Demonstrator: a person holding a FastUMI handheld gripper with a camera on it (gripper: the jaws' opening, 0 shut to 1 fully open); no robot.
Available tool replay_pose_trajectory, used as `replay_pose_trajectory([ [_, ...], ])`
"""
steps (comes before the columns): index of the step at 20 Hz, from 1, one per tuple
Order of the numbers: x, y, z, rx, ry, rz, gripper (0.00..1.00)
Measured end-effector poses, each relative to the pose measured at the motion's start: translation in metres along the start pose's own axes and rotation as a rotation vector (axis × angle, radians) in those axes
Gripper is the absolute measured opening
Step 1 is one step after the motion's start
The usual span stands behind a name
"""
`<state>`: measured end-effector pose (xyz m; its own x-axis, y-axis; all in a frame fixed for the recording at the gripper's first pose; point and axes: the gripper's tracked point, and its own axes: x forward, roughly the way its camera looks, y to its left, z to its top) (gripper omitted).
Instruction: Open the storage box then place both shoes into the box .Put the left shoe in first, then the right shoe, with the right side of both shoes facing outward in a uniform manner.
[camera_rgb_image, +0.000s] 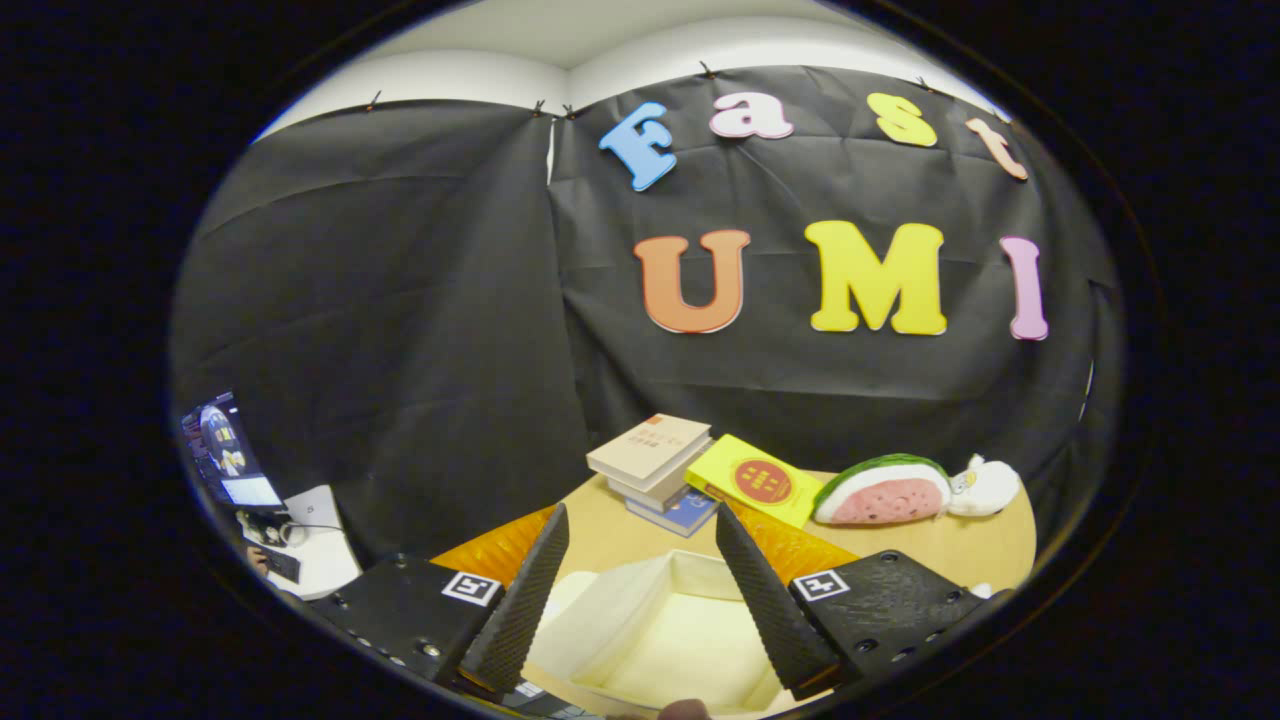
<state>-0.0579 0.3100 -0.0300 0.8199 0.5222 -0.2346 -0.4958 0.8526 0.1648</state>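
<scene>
Gripper (640, 525) spread wide apart, gripping nothing, hovering above the open cream-white rectangular storage box (660, 635), which sits right between and below the two fingers on the light wooden tabletop (950, 550). Orange crinkly sheet (500, 550) peeking out on both sides of the box. Further back, beyond the fingers: stack of books with a beige cover on top (650, 450), flat yellow box with a red round emblem (752, 480) just beside it, then a watermelon-slice plush (885, 492) touching a small white plush toy (985, 485). Computer monitor (222, 450) off on a side desk.
</scene>
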Motion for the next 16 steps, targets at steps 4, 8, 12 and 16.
replay_pose_trajectory([
  [4, -0.039, -0.083, -0.009, 0.007, -0.024, -0.108, 0.90],
  [8, -0.079, -0.163, -0.038, 0.025, -0.007, -0.191, 0.90],
  [12, -0.105, -0.239, -0.089, 0.065, 0.077, -0.269, 0.90],
  [16, -0.112, -0.291, -0.156, 0.125, 0.187, -0.316, 0.91],
])
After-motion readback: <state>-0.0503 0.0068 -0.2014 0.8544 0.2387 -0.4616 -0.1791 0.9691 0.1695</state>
